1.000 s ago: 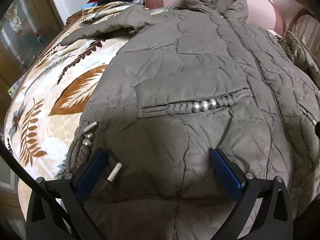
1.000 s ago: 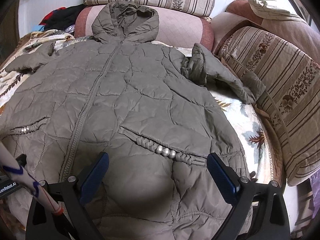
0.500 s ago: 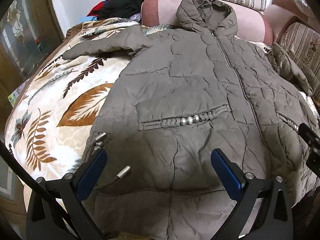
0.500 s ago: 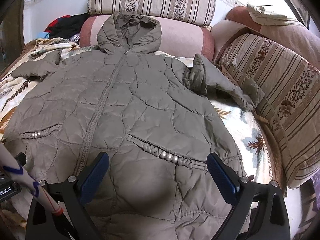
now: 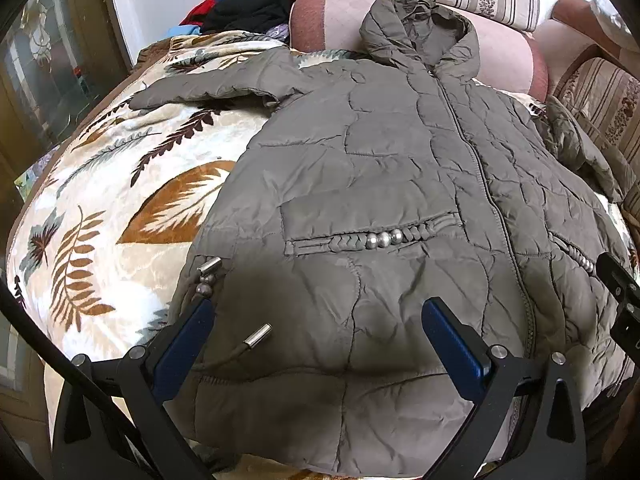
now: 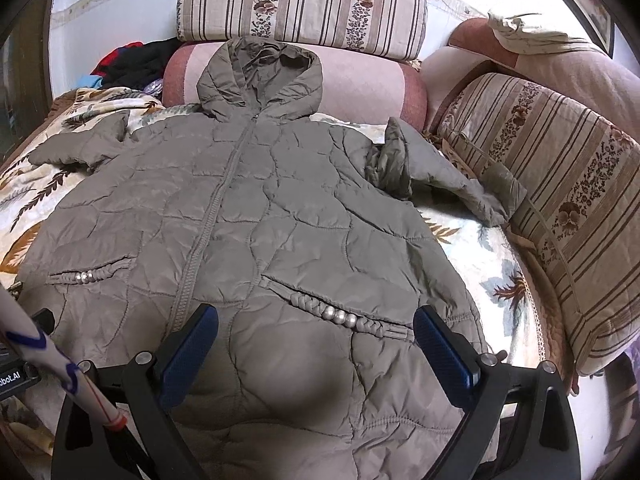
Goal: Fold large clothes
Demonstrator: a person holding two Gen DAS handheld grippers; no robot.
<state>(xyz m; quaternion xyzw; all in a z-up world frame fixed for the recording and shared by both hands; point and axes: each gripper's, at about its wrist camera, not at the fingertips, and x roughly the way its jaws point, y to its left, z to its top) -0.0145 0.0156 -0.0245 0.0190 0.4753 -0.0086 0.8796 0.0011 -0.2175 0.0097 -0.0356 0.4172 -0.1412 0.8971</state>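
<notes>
Not yet folded: grey-brown quilted hooded puffer coat spread flat, front up, zip closed, over the leaf-patterned cream fleece blanket covering the bed. No fold line visible anywhere in body, sleeves or hood; whole task judged outstanding, i.e. sleeves in, then body doubled.

Condition of coat: padded, bulky, wrinkled shell; likely to spring back when folded. Hood propped against the pink bolster cushion at the head edge. One sleeve stretched out toward the blanket's left edge; the other sleeve bunched at the shoulder and trailing toward the striped floral cushion on the right edge. Braided pocket trims with silver beads on both fronts. Drawcord ends with metal tips loose at the hem corner near the foot edge.

Left gripper hovering above the hem, blue pads wide apart, holding nothing. Right gripper likewise, fingers spread fully, empty, over the hem near the right pocket.

Pile of dark and red clothes at the far left corner, well apart.
</notes>
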